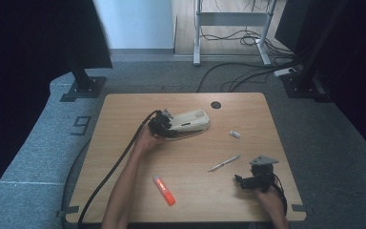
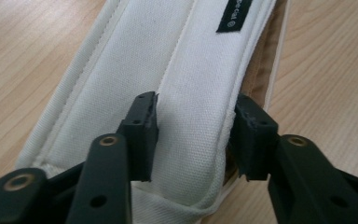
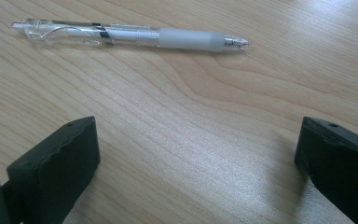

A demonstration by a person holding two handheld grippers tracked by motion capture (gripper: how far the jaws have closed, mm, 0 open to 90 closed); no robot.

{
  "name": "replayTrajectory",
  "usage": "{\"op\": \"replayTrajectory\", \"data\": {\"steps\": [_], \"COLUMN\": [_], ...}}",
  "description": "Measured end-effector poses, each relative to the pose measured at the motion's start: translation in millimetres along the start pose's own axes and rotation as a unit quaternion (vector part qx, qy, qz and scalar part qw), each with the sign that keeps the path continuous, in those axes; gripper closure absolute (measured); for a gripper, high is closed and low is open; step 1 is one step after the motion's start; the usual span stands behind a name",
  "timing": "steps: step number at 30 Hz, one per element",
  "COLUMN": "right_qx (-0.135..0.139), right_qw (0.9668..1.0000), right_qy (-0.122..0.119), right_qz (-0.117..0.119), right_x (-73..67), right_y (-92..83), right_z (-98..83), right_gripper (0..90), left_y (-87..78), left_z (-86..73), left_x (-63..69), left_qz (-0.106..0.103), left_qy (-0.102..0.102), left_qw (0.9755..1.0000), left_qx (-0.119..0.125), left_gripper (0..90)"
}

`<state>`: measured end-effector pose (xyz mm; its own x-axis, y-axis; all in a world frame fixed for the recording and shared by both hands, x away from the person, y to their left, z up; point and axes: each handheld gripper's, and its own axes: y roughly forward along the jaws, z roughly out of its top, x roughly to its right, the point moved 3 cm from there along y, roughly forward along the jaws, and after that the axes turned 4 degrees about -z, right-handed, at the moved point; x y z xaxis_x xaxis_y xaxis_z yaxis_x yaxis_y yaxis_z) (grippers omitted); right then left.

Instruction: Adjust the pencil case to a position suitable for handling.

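Looking down from the high view, the left tongs meet the near end of a cream pencil case lying mid-bench, while the right tongs rest near a clear pen. Along the left gripper view, both pads pinch the pencil case's fabric. Along the right gripper view, jaws stand wide, empty, with the pen ahead.

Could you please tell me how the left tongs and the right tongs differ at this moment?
The left tongs have their jaws pinched on the white fabric pencil case; the right tongs stand wide open with nothing between them. The left tongs sit at the case's end; the right tongs rest short of the clear pen. Both are black and hand-held.
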<state>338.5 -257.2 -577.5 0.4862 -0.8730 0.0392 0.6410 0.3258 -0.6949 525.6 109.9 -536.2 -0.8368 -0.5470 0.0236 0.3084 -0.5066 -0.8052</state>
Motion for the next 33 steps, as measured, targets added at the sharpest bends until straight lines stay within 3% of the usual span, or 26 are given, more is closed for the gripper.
{"op": "replayTrajectory", "data": {"steps": [13,21,22,33], "right_qx": [0.0,0.0,0.0,-0.001], "right_qw": [1.0,1.0,1.0,1.0], "right_qy": [0.0,0.001,0.001,0.002], "right_qz": [0.0,0.0,0.0,0.0], "right_x": [0.0,-0.1,-0.1,-0.3], "right_y": [0.0,-0.1,-0.1,-0.2], "right_z": [0.0,0.0,0.0,0.0], "right_gripper": [0.0,0.0,0.0,0.0], "left_y": [-8.7,-19.3,-22.2,-39.6], "left_z": [1.1,-2.8,-4.9,-11.9], "left_x": [4.6,3.9,3.3,6.5], "left_qz": [-0.002,-0.023,-0.029,-0.026], "left_qy": [-0.025,-0.043,-0.052,-0.058], "left_qw": [0.9997,0.9988,0.9982,0.998], "left_qx": [0.008,0.006,0.009,0.011], "left_gripper": [68.0,70.8,71.4,75.3]}}
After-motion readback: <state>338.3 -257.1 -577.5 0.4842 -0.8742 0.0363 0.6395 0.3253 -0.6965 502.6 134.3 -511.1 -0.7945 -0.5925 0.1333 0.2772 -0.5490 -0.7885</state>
